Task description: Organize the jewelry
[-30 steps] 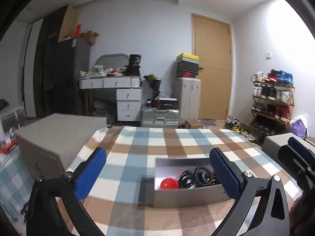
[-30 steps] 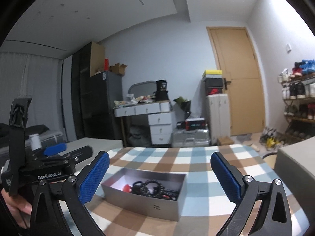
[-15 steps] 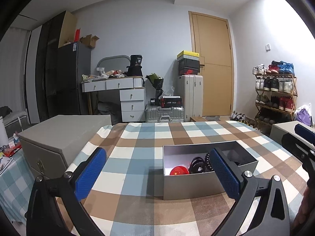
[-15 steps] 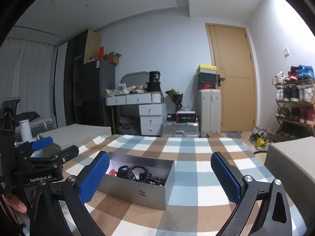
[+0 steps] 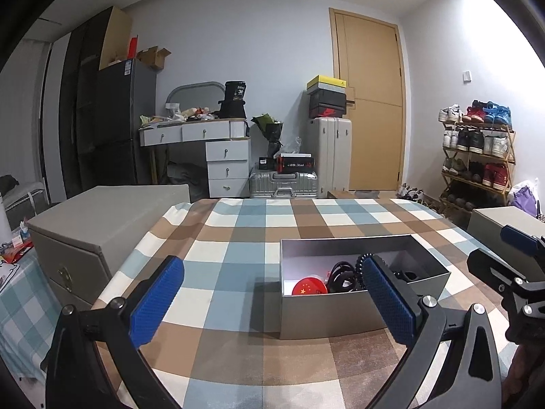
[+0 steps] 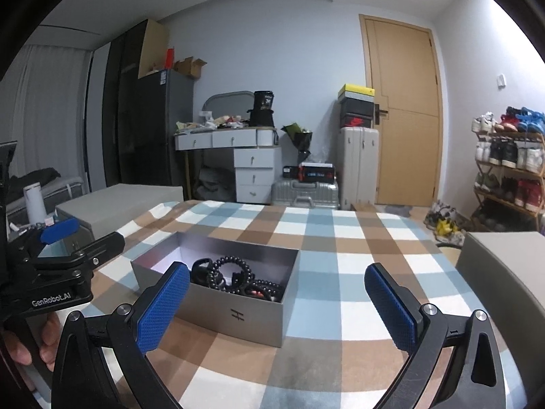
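A table under a blue, brown and white checked cloth (image 5: 238, 238) carries an open grey rectangular box (image 6: 238, 310), and inside it the jewelry already lies heaped: black beaded bracelets (image 6: 235, 271) and a round red disc with yellow stars (image 5: 309, 287), so this could be a gathered pile or one waiting to be sorted. The left gripper (image 5: 272, 298) and right gripper (image 6: 277, 301) both hover short of the box, spread wide and holding nothing, probably ready to reach in. Only the left view shows the disc, while the right shows the box's front mark and a hand (image 6: 32, 344) on the left tool.
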The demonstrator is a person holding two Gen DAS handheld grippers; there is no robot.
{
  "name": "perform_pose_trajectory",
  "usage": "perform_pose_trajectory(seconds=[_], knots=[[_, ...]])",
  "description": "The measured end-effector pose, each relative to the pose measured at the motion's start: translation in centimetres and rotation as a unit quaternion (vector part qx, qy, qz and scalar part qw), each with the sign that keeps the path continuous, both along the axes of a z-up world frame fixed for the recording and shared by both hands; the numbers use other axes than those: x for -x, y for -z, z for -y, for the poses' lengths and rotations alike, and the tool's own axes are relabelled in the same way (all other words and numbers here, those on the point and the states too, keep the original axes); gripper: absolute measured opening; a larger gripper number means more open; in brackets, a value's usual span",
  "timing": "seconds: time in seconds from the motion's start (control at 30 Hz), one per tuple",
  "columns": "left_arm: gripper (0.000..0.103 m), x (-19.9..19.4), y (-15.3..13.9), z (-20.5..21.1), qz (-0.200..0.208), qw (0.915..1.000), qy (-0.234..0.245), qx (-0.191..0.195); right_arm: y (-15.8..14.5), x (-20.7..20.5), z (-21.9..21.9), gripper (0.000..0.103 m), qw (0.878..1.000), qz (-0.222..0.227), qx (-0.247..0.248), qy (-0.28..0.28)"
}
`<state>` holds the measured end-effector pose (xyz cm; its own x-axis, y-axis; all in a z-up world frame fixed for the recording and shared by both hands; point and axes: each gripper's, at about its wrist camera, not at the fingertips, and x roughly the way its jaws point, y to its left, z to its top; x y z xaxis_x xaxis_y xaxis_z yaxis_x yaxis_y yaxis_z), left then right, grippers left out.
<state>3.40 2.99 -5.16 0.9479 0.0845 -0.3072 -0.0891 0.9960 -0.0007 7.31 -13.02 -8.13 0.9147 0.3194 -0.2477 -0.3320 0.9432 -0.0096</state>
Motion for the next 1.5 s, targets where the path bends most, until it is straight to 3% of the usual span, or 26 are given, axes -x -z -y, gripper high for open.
perform_pose_trajectory(seconds=[1.5], knots=[[0.102,-0.24,-0.01,0.04,-0.002,1.0000,0.000,0.001,-0.13,-0.01,0.05,0.103,1.000,-0.001,0.001,0.001]])
